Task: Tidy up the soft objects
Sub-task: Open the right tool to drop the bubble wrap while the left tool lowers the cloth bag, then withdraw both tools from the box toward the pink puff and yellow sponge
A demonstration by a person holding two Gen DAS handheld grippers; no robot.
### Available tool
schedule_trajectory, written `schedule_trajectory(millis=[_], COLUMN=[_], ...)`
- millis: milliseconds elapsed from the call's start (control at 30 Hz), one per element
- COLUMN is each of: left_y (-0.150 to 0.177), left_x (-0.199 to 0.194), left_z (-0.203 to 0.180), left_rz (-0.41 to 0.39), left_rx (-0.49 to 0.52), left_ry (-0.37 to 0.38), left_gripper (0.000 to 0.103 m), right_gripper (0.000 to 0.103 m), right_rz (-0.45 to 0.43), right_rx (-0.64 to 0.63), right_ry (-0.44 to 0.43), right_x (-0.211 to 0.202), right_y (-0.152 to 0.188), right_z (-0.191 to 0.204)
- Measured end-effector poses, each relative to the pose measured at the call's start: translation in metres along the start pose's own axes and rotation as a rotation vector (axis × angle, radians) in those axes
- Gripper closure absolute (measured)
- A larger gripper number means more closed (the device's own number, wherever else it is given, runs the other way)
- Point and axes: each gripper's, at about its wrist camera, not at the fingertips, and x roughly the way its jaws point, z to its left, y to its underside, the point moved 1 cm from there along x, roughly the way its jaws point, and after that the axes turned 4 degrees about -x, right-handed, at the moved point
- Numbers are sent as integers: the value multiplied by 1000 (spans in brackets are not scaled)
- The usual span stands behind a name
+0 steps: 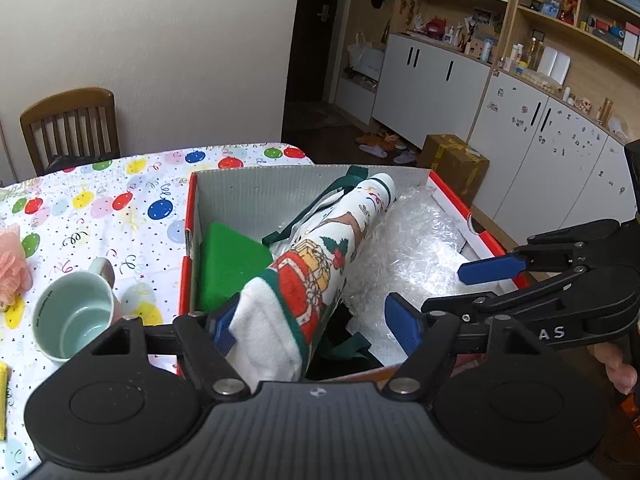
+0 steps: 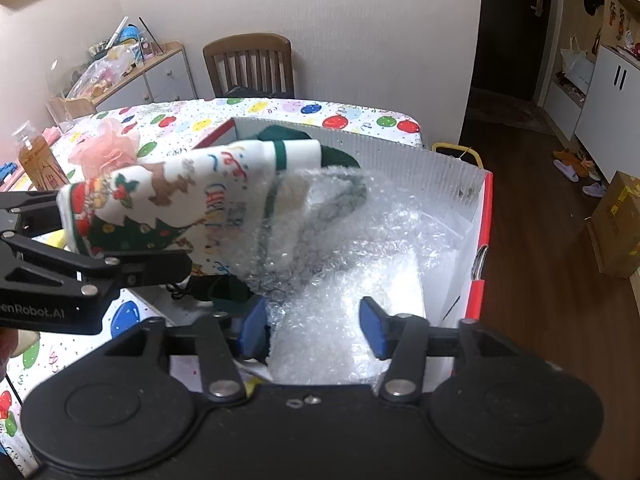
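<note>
A Christmas-print cloth point(image 1: 320, 268) lies slanted over the open red-and-white box point(image 1: 192, 208), one end resting against my left gripper's point(image 1: 316, 324) left blue pad. That gripper's jaws stand wide apart. The cloth also shows in the right wrist view point(image 2: 168, 200). In the box lie bubble wrap point(image 1: 412, 252), a green block point(image 1: 228, 264) and a dark green strap. My right gripper point(image 2: 316, 332) is open over the box with bubble wrap point(image 2: 340, 280) between its pads; it also shows in the left wrist view point(image 1: 492, 270).
A pale green mug point(image 1: 74, 316) stands left of the box on the balloon-print tablecloth point(image 1: 100, 208). A pink mesh sponge point(image 2: 108, 148) and a bottle point(image 2: 38, 160) are farther left. A wooden chair point(image 2: 250, 66) stands behind the table. A cardboard carton point(image 1: 456, 164) sits on the floor.
</note>
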Motion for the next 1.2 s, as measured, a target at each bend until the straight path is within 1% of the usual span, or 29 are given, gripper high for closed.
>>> schedule_trajectory(millis=[67, 167, 233, 367, 500, 567, 733, 900, 1033, 1200], left_y=[2, 3, 4, 6, 7, 5, 0, -2, -2, 2], left_x=[-6, -15, -22, -39, -60, -70, -92, -113, -125, -141], left_z=[1, 5, 6, 13, 21, 26, 38, 60, 85, 120], left_rz=[-10, -23, -37, -57, -85, -96, -112, -131, -137, -153], left_rx=[1, -3, -3, -12, -26, -37, -36, -65, -91, -106], left_ry=[-1, -5, -8, -16, -17, -14, -39, -36, -55, -83], left_gripper=[27, 21, 21, 21, 21, 21, 19, 18, 6, 3], right_gripper=[45, 40, 39, 33, 30, 24, 18, 13, 9, 5], right_rz=[-8, -18, -26, -42, -63, -76, -100, -120, -132, -137], right_rx=[-4, -1, 0, -2, -2, -7, -20, -21, -33, -74], right_ry=[1, 4, 6, 5, -7, -9, -7, -11, -26, -57], right_x=[-5, -13, -19, -31, -45, -52, -67, -74, -73, -62], right_y=[0, 0, -1, -1, -6, -11, -24, -41, -56, -76], right_z=[2, 6, 9, 15, 25, 31, 48, 66, 90, 129])
